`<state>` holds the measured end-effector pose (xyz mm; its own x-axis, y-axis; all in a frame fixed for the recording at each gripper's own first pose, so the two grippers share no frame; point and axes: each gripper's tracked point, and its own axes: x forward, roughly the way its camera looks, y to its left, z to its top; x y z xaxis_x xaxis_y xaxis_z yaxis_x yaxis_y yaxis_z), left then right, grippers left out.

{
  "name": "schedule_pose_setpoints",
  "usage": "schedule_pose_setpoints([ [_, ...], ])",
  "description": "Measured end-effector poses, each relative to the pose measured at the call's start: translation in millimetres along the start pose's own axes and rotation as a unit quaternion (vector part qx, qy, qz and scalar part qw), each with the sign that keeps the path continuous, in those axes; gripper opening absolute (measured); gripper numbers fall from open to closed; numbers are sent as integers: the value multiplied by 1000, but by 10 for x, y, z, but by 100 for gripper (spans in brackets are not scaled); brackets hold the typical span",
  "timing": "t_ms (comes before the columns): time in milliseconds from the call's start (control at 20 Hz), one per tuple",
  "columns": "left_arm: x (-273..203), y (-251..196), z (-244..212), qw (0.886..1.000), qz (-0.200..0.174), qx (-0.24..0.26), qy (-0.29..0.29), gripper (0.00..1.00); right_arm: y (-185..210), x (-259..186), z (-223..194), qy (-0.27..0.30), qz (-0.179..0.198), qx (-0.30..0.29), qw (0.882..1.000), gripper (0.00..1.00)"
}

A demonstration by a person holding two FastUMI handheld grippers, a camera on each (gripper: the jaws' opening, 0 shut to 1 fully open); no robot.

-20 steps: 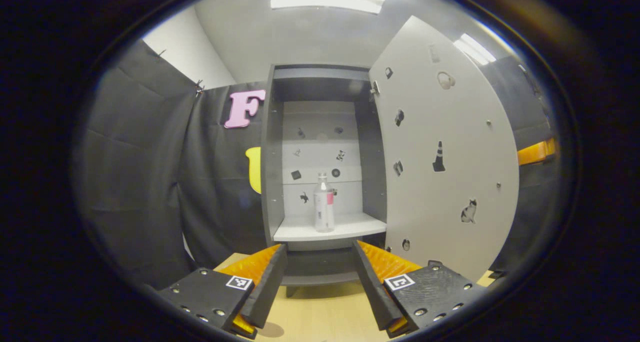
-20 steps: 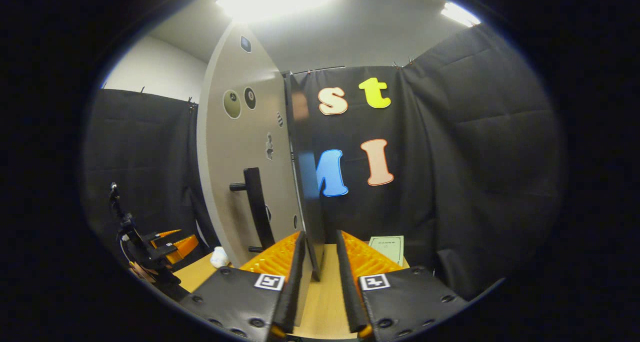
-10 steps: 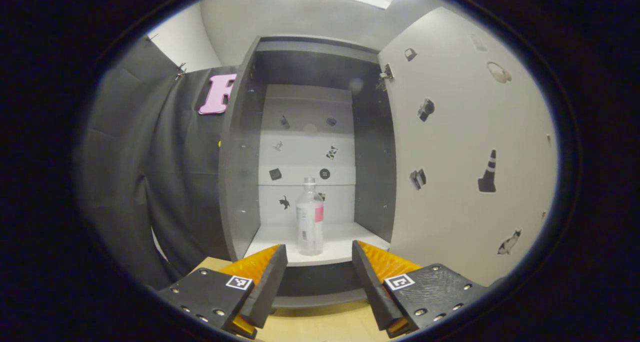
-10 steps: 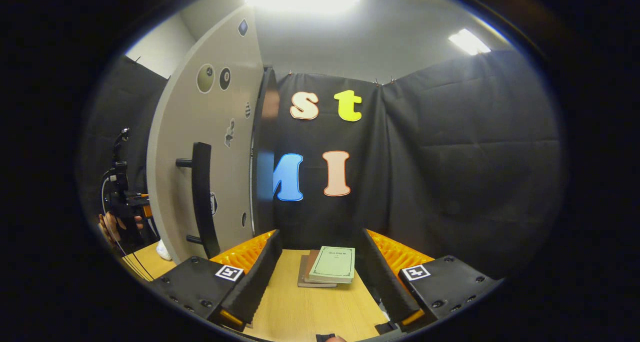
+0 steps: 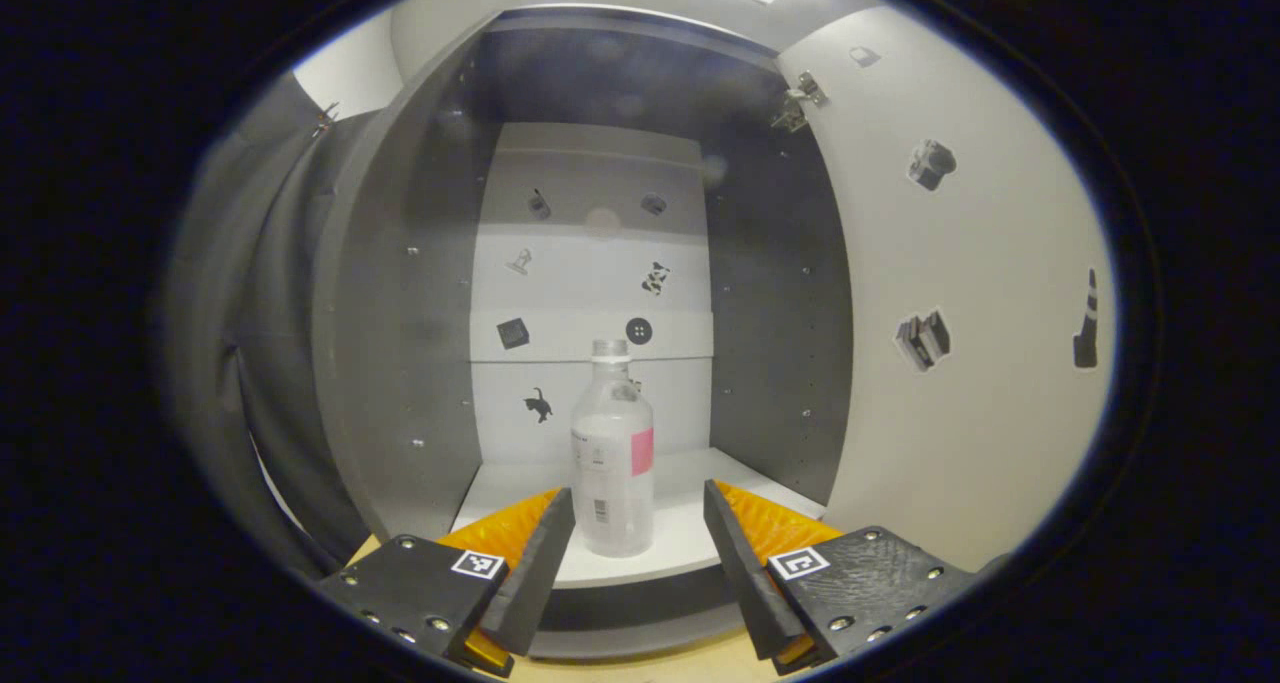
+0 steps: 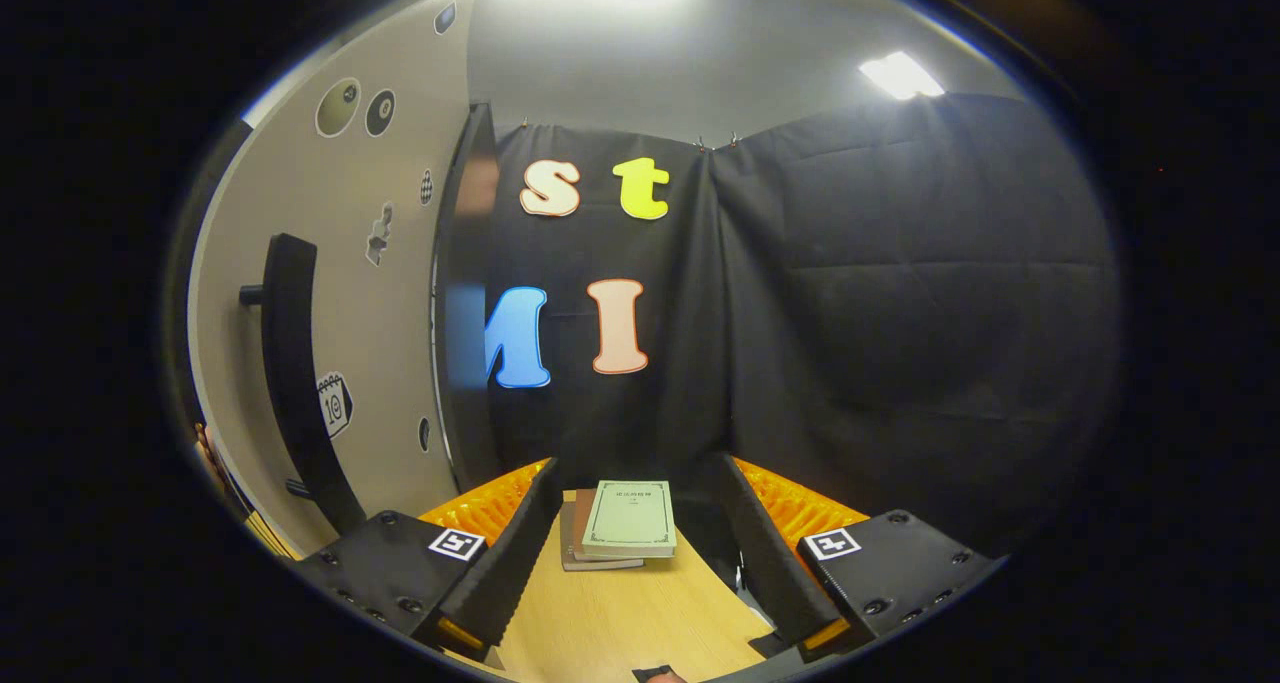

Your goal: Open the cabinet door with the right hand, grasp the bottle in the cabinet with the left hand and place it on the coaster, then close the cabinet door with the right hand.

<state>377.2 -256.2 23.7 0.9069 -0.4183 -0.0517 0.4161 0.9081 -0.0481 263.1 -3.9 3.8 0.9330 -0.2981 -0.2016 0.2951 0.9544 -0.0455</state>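
Observation:
A clear plastic bottle (image 5: 612,453) with a white cap and a pink patch on its label stands upright on the white shelf (image 5: 690,553) of the grey cabinet (image 5: 400,293). My left gripper (image 5: 632,563) is open just in front of it, the bottle's base framed between the fingers without contact. The cabinet door (image 5: 960,313) stands swung wide to the right. In the right gripper view the door's outer face (image 6: 380,293) with its black bar handle (image 6: 295,363) lies to the left. My right gripper (image 6: 632,563) is open above the wooden table, holding nothing.
A stack of two books (image 6: 620,523), the top one green, lies on the wooden table (image 6: 620,623) by the black cloth wall. Stickers dot the cabinet's back wall and the door. A hinge (image 5: 797,103) sits at the door's top.
My left gripper has moved forward to the cabinet, so the bottle looms larger between its fingers. My right gripper opened, let go of the door edge and swung right.

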Motion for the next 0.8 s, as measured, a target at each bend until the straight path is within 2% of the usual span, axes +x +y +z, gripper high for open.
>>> schedule_pose_setpoints([
  [100, 180, 24, -28, 1000, -4, 6, -2, 81, -25, 21, -52, 6, -18, 3, 1000, 100],
  [200, 349, 59, -60, 1000, -5, 12, -3, 81, -52, 19, -112, 11, -34, 8, 999, 100],
  [250, 416, 67, -78, 1000, -6, 16, -4, 81, -55, 22, -130, 12, -39, 10, 999, 97],
  [350, 571, 131, -134, 1000, 0, 25, -3, 79, -78, 53, -198, 21, -49, 15, 998, 100],
  [450, 669, 146, -211, 1000, 1, 26, 7, 81, -86, 49, -260, 32, -54, 18, 998, 97],
  [500, 702, 141, -237, 1000, -1, 24, 8, 79, -101, 56, -267, 32, -58, 20, 998, 100],
  [800, 700, 271, -164, 1000, 20, 20, -8, 79, -137, 21, -286, 36, -62, -9, 997, 100],
])
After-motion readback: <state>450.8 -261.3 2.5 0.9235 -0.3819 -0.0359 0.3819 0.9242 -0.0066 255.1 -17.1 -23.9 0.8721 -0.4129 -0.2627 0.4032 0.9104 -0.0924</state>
